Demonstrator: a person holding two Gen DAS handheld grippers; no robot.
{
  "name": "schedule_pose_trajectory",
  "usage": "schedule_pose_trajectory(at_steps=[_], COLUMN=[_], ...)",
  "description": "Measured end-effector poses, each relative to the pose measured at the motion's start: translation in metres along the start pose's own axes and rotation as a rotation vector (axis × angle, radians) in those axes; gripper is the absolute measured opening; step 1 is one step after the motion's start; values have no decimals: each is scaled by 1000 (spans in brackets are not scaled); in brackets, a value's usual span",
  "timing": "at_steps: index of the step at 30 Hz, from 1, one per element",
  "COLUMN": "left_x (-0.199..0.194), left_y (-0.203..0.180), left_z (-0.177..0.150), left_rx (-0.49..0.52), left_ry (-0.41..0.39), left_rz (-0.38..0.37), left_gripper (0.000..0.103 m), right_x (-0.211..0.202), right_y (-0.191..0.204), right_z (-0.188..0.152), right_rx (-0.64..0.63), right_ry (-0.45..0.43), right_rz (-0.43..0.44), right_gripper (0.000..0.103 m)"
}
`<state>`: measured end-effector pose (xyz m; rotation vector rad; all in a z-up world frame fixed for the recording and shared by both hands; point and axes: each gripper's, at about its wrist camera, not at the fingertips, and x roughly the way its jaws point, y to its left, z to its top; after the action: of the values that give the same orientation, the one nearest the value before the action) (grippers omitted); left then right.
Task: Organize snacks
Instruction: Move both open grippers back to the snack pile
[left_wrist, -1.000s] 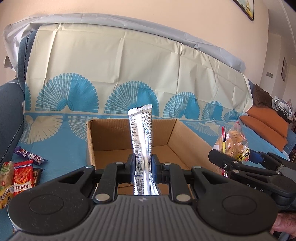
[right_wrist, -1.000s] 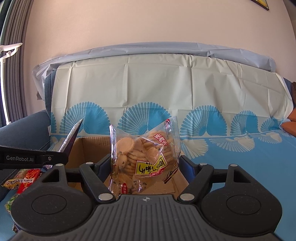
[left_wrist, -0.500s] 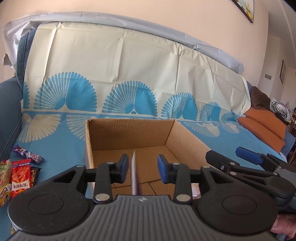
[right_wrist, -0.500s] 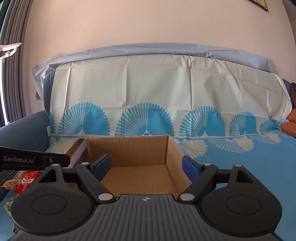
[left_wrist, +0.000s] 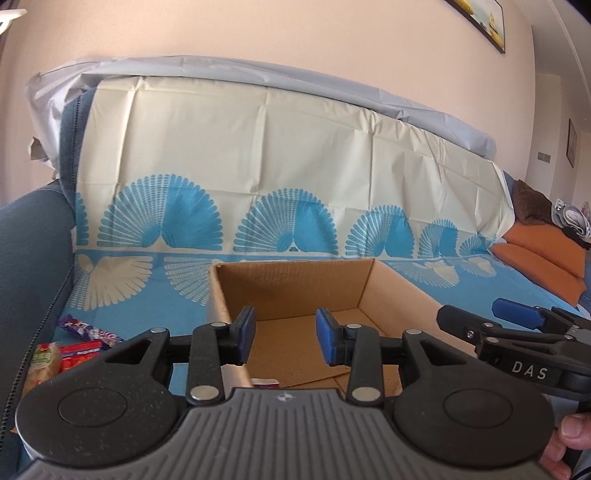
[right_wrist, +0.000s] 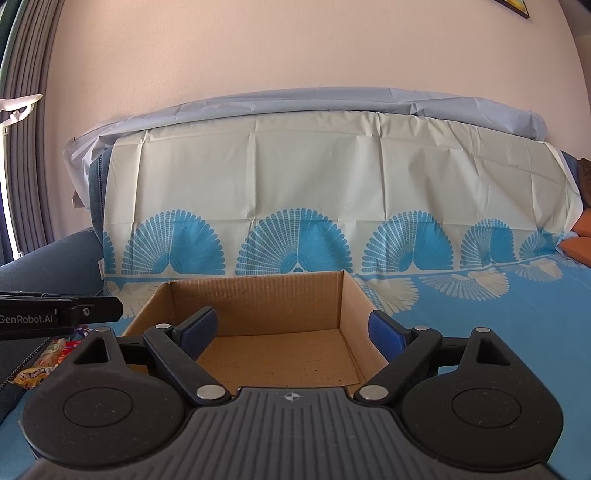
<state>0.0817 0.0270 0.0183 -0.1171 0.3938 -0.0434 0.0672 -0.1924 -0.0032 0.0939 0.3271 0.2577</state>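
Both the left gripper and the right gripper are hovering with fingers spread and nothing between them over the open cardboard box, while loose snack packets are lying on the blue cloth, seemingly left of the box.
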Motion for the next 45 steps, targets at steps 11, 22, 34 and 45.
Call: schedule_pose_trajectory(at_steps=[11, 22, 34, 45], left_x=[-45, -72, -69, -56], left_y=[50, 126, 160, 212], left_z=[0, 0, 4, -5], left_rx=[51, 49, -94, -231], left_ry=[53, 96, 138, 243], left_rz=[16, 155, 207, 325], left_gripper=[40, 26, 26, 25], right_x=[-16, -24, -22, 5], right_y=[37, 113, 181, 216], right_z=[5, 2, -15, -37], right_rx=[34, -59, -110, -119], right_ry=[-21, -9, 81, 218], right_rz=[61, 212, 405, 496], right_gripper=[90, 81, 56, 62])
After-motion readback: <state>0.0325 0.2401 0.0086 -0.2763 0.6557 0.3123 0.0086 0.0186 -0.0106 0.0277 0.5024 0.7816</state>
